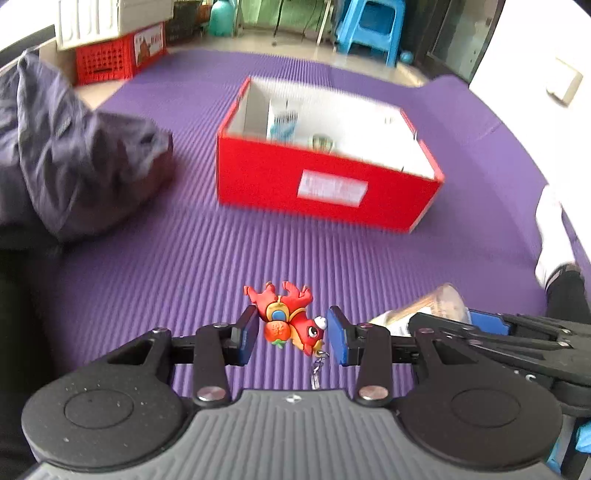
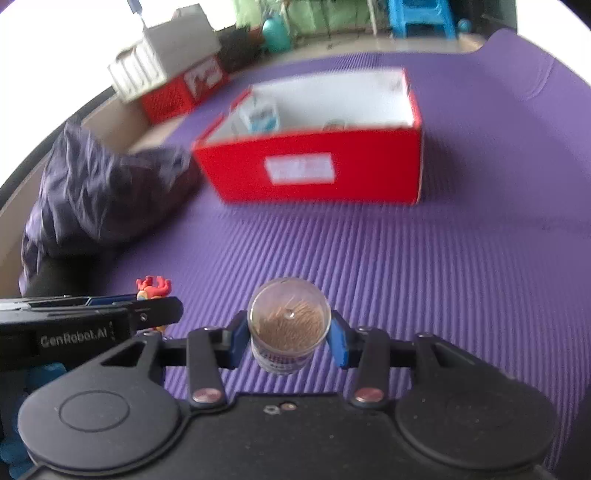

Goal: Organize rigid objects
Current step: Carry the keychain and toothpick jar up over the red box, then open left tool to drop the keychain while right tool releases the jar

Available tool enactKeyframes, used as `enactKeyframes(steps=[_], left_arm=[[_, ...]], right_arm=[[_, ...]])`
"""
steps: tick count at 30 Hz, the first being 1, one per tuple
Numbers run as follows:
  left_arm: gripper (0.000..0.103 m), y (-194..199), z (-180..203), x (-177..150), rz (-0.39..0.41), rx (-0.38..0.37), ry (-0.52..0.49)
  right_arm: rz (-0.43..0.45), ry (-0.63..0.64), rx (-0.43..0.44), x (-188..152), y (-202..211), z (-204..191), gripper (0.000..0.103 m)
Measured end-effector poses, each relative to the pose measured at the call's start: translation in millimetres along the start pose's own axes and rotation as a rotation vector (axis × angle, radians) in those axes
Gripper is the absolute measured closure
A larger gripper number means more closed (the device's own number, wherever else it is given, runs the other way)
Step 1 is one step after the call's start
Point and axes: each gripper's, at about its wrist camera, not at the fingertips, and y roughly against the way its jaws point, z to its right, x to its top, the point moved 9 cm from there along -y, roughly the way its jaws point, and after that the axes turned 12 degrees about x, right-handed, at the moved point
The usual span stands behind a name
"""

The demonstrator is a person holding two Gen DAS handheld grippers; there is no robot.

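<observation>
My left gripper (image 1: 291, 332) is shut on a red toy keychain figure (image 1: 290, 321), held upside down above the purple mat, its metal ring hanging below. My right gripper (image 2: 289, 334) is shut on a clear round toothpick jar (image 2: 289, 325) with its lid facing forward. The jar also shows in the left wrist view (image 1: 439, 304), just right of the left gripper. The toy peeks out behind the left gripper in the right wrist view (image 2: 153, 287). An open red box (image 1: 325, 184) with white inner walls stands ahead on the mat, holding a blue-and-white carton (image 1: 282, 123) and a small can.
A dark purple jacket (image 1: 70, 158) lies heaped on the left of the mat (image 1: 166, 266). A red crate (image 1: 110, 55) under a white bin stands at the far left. A blue plastic stool (image 1: 373, 26) stands beyond the mat. A white-sleeved arm (image 1: 554, 236) is at the right edge.
</observation>
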Motion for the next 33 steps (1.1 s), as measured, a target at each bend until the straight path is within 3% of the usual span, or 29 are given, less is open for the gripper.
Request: enactKeyframes(steps=[11,17,22,33], left_arm=[[0.063,-6,21,113,0.121,-0.012,-0.063],[0.063,-34,38,162,0.118,-0.049,-0.056],[0.063,-74,51,189,0.089,-0.035,-0.065],[0.063,-163,68,203,0.002,0.005,-0.112]], right_arm=[[0.174,0.058,-0.028,110,15,3,0.06],[0.23,0.06,-0.072,164,-1,24,0.06],[0.23,0.0,-0.115,195,-29,61,0.06],[0.133,-0.042,-0.167,206,-106,101,0.06]])
